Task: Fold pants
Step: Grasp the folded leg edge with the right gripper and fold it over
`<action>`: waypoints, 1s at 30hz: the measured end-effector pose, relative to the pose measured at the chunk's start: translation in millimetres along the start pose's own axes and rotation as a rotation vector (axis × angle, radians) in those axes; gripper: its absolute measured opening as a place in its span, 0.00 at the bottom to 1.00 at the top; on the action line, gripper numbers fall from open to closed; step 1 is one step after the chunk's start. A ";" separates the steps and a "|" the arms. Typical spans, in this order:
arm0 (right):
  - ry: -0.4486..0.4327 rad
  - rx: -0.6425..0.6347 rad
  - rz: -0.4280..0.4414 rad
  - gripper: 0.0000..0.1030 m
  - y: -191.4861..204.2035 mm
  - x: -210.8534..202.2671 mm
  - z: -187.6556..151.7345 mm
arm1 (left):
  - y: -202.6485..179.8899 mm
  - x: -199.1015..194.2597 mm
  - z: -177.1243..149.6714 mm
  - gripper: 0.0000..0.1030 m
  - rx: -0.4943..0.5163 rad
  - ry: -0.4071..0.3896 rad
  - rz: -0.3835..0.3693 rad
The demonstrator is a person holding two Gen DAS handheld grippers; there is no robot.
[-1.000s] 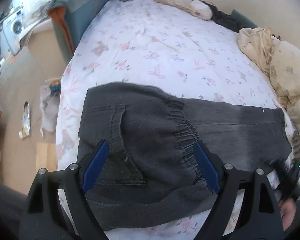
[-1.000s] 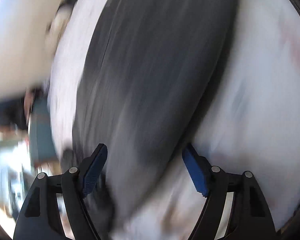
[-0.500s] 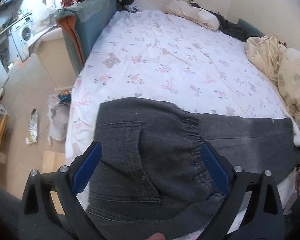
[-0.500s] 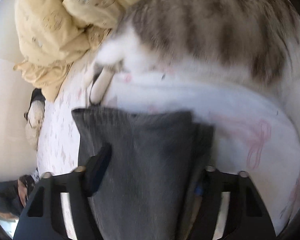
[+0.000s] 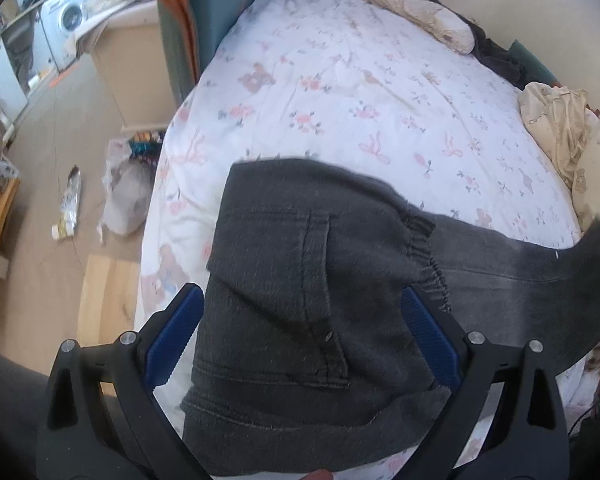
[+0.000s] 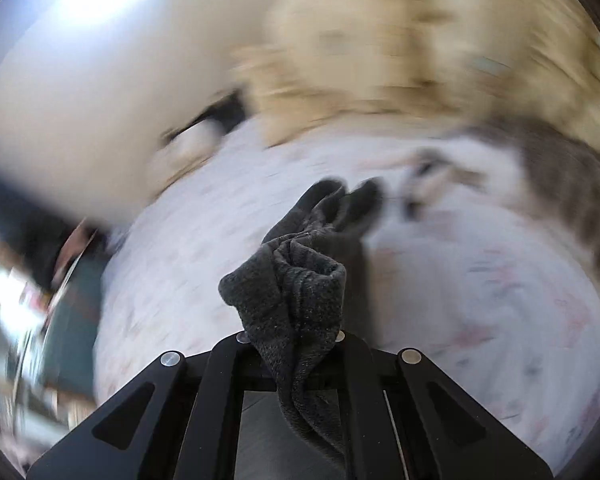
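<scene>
1. Dark grey cloth is bunched tight in the right hand-held gripper point(image 6: 290, 338), whose jaws are drawn together on a gathered end of the pants point(image 6: 296, 292); the fabric stands up from the jaws in a crumpled knot and trails away onto the bed point(image 6: 480, 312).
2. The left hand-held gripper point(image 5: 302, 336) has its blue-padded fingers point(image 5: 176, 332) spread wide apart, one to either side of the pants point(image 5: 300, 280) and holding nothing; whether they rest on the cloth I cannot tell.
3. The pants lie at the near edge of the bed point(image 5: 340, 100), the waist part with its back pocket point(image 5: 300, 300) doubled over the legs, the gathered elastic waistband point(image 5: 428, 256) showing along that edge.
4. Further right, the leg part stretches off and lifts from the sheet towards the edge of the left view.
5. Beyond, in the blurred right view, a grey-and-white cat point(image 6: 540, 184) lies on the floral sheet, near the pants' end.
6. A cream duvet point(image 5: 568, 136) is heaped behind it.
</scene>
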State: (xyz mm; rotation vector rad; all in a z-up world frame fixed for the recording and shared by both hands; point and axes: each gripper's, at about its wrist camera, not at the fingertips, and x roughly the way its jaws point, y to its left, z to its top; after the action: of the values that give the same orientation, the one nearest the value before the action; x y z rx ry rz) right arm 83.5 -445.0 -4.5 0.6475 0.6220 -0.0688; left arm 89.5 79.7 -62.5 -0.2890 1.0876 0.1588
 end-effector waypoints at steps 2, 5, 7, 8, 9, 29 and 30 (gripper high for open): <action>0.028 -0.057 0.083 0.05 39.3 -2.9 -11.5 | 1.3 1.3 -4.0 0.95 0.000 0.017 -0.007; 0.094 -0.164 0.210 0.05 108.1 -2.0 -43.3 | 3.5 -0.1 -7.4 0.95 0.011 0.022 -0.009; 0.149 -0.227 0.284 0.05 145.6 3.7 -73.5 | 7.7 -2.5 -7.8 0.95 0.004 0.018 -0.005; 0.192 -0.264 0.325 0.05 163.9 8.7 -95.7 | 11.0 -3.6 -8.3 0.95 -0.006 0.017 -0.003; 0.228 -0.311 0.349 0.05 178.1 14.1 -120.7 | 13.4 -4.0 -8.6 0.95 -0.015 0.018 -0.004; 0.557 -0.360 0.323 0.45 166.1 10.7 -230.6 | 3.2 -8.4 -12.0 0.95 0.010 0.020 -0.053; 0.588 -0.336 0.296 0.38 160.7 22.1 -234.0 | 0.5 -6.8 -13.1 0.95 0.022 0.025 -0.052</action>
State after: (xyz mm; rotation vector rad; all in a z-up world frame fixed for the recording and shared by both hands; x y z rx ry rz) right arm 19.5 -176.7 -75.5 0.4212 1.0669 0.5097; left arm 75.1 76.2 -62.2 -0.2998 1.1050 0.0964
